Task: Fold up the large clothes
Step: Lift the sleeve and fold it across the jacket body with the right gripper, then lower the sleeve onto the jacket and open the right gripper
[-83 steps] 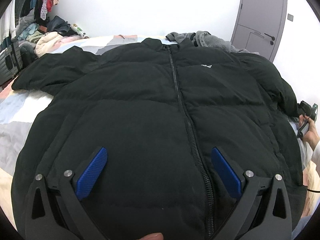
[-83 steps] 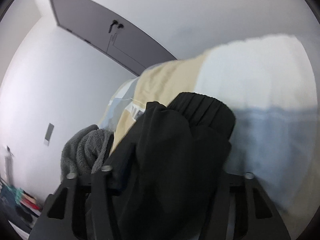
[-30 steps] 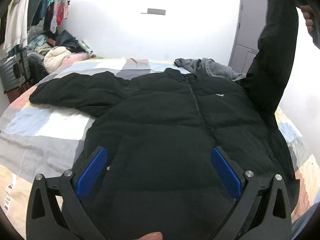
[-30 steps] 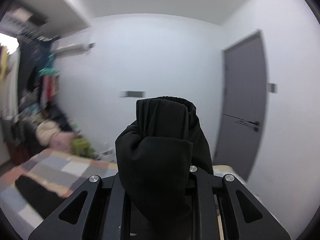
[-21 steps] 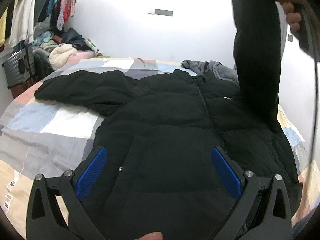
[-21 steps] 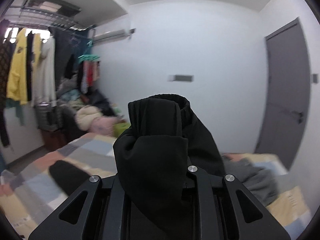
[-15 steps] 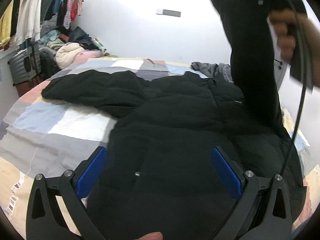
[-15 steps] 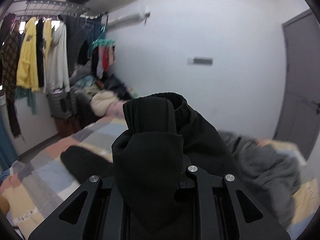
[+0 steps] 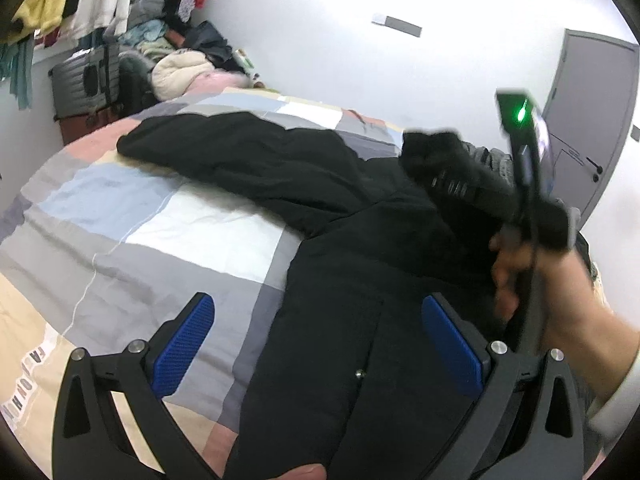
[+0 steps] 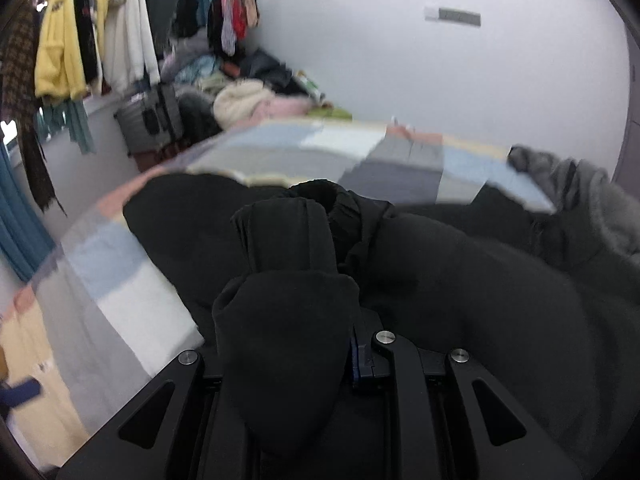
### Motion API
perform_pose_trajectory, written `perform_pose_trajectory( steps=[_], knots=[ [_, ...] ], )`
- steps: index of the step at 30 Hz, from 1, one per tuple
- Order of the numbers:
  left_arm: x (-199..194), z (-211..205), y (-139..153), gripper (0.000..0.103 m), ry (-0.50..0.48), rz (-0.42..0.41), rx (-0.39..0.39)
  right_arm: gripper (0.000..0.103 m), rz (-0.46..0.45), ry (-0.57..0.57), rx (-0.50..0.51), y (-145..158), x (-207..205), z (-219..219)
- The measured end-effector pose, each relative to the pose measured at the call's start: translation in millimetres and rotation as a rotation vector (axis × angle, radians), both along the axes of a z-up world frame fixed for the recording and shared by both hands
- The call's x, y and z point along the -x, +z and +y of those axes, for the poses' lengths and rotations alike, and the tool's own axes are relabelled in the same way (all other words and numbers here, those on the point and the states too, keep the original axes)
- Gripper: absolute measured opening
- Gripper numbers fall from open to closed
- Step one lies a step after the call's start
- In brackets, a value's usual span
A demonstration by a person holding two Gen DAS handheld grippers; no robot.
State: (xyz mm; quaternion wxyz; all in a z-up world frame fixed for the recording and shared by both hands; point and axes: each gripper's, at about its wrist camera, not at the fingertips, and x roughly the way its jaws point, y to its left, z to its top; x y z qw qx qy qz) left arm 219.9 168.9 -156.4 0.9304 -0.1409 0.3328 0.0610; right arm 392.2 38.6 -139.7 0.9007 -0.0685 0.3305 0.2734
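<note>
A large black puffer jacket (image 9: 344, 320) lies front up on a patchwork bedspread (image 9: 160, 232). Its far sleeve (image 9: 224, 152) stretches out to the left. My left gripper (image 9: 320, 332) is open and empty, hovering above the jacket's lower left side. My right gripper (image 10: 316, 344) is shut on the cuff of the other sleeve (image 10: 284, 248) and holds it low over the jacket's chest. In the left wrist view that gripper (image 9: 452, 176) and the hand holding it sit over the jacket at the right.
A grey fleece garment (image 10: 580, 188) lies at the bed's far right corner. Hanging clothes (image 10: 80, 48), a grey suitcase (image 9: 86, 80) and a clothes pile (image 9: 180, 68) stand beyond the bed at the left. A grey door (image 9: 588, 120) is at the right.
My right gripper has swung the held sleeve from high in the air down and leftward across the jacket's chest. My left gripper has stayed open and shifted left.
</note>
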Motion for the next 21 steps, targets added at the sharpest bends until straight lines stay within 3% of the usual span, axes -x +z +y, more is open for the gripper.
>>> perform_pose_trajectory(
  steps=[3, 7, 9, 11, 13, 16, 21],
  knots=[
    [-3.4, 1.8, -6.6, 0.103, -0.006, 0.007, 0.019, 0.017, 0.050, -0.010, 0.022, -21.4, -7.4, 4.5],
    [-6.5, 2.5, -11.7, 0.103, -0.011, 0.020, 0.045, 0.022, 0.068, -0.018, 0.006, -17.4, -6.7, 3.2],
    [-7.0, 2.0, -11.6, 0.103, -0.018, 0.020, 0.061, 0.033, 0.077, 0.003, 0.002, -8.1, -2.7, 4.5],
    [-7.3, -0.2, -11.1, 0.103, -0.025, 0.019, 0.064, 0.066, 0.085, 0.046, -0.003, -1.0, 3.1, 5.3],
    [-6.9, -4.6, -10.9, 0.103, -0.036, 0.022, 0.063, 0.078, 0.064, 0.078, 0.001, 9.3, 13.6, 5.9],
    [-3.6, -11.7, -8.1, 0.103, -0.051, 0.017, 0.042, 0.078, 0.017, 0.113, -0.016, 34.1, 32.9, -1.9],
    [0.6, -28.0, -3.0, 0.103, -0.084, 0.006, 0.007, 0.078, -0.057, 0.056, -0.043, 69.0, 55.2, -44.4]
  ],
)
